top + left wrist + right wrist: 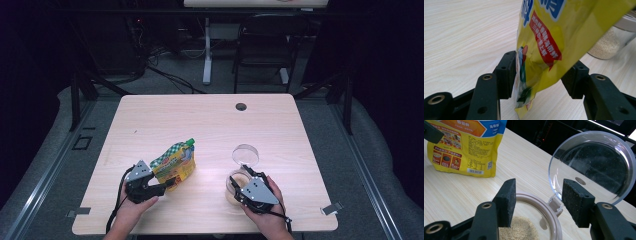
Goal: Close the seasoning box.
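A yellow pouch [175,162] with a green checked top stands tilted on the table at front left. My left gripper [167,184] reaches in at its lower end. In the left gripper view the pouch [549,37] hangs between the jaws of that gripper [541,72], which stand wide on either side without squeezing it. At front right is a clear jar [232,182] of beige grains, its hinged round lid [246,154] flipped open. My right gripper [242,176] hovers over it. In the right gripper view this gripper [537,197] is open above the jar rim [549,215] and lid [594,165].
The wooden table [210,120] has a cable hole [241,106] near its far edge. Beyond it stand a dark chair [265,45] and a white desk leg [207,55]. The jar [611,42] sits just past the pouch in the left gripper view.
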Demonstrator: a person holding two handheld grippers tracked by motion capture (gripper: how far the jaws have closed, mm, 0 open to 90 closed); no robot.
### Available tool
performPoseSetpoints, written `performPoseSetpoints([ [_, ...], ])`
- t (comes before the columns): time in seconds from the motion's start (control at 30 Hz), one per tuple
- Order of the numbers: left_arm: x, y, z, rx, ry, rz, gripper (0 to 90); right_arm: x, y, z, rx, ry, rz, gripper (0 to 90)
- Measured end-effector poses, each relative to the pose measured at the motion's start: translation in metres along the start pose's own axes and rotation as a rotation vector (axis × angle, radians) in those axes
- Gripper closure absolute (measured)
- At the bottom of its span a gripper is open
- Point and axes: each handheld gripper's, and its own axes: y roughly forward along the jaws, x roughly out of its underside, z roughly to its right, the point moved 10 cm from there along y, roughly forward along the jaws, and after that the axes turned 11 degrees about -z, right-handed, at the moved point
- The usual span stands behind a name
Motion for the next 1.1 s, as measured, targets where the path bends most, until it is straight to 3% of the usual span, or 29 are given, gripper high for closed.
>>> performPoseSetpoints([
  [0.37,0.003,-0.009,0.003,-0.006,0.014,-0.005,48.7,0.001,0.000,0.001,-0.018,0.008,-0.007,44.9],
  [0.63,0.010,-0.020,0.004,-0.014,0.019,-0.002,47.8,0.000,-0.003,-0.005,-0.066,0.004,-0.018,45.0],
  [0.93,0.022,-0.030,-0.002,-0.035,0.023,-0.012,47.9,0.000,-0.006,-0.004,-0.079,0.018,-0.027,46.1],
  [1.1,0.025,-0.030,-0.001,-0.004,0.012,-0.011,47.9,0.001,-0.007,-0.003,-0.093,0.036,-0.029,46.1],
])
